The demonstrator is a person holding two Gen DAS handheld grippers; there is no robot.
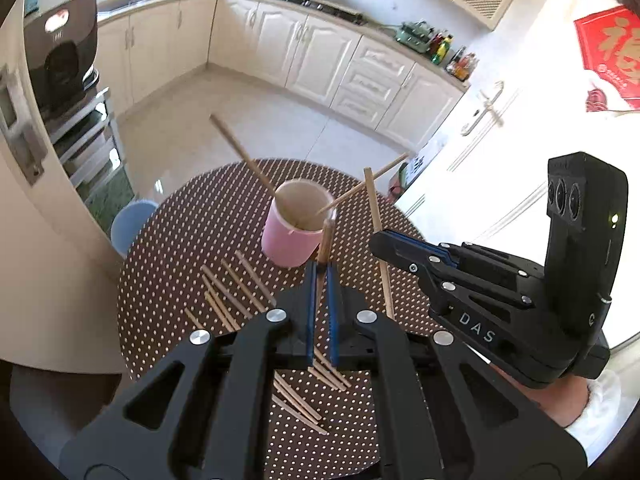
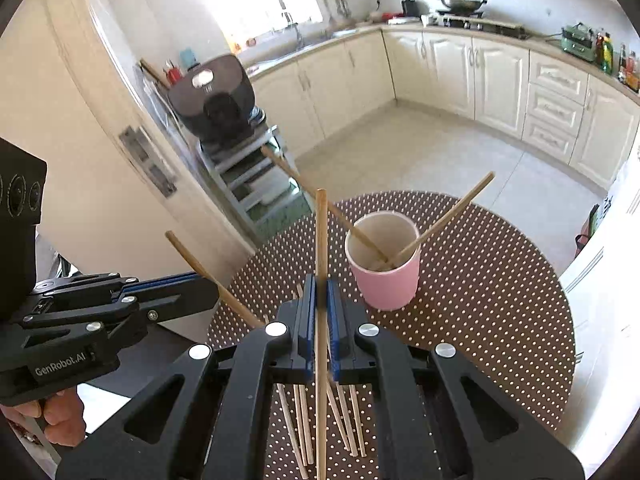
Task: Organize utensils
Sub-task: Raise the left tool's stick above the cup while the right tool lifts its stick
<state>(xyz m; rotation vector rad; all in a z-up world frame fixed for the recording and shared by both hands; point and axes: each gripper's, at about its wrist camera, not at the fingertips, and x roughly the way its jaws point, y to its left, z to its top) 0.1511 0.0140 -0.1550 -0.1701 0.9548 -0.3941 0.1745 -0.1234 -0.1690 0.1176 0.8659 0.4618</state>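
Note:
A pink cup (image 1: 288, 244) (image 2: 388, 284) stands on the round brown dotted table (image 1: 180, 240) (image 2: 500, 280), with two wooden chopsticks (image 1: 240, 148) (image 2: 452, 216) leaning out of it. My left gripper (image 1: 321, 268) (image 2: 212, 286) is shut on one chopstick (image 1: 326, 240) (image 2: 200, 268), held above the table just short of the cup. My right gripper (image 2: 320, 280) (image 1: 378, 240) is shut on another chopstick (image 2: 320, 236) (image 1: 374, 208), which stands nearly upright to the right of the left one. Several loose chopsticks (image 1: 228, 292) (image 2: 344, 420) lie on the table below both grippers.
A blue bin (image 1: 132, 224) sits on the floor past the table's left edge. A metal rack with a dark appliance (image 2: 216, 100) stands beyond it by the fridge. A white door (image 1: 480, 160) is close on the right. Kitchen cabinets (image 2: 500, 76) line the far walls.

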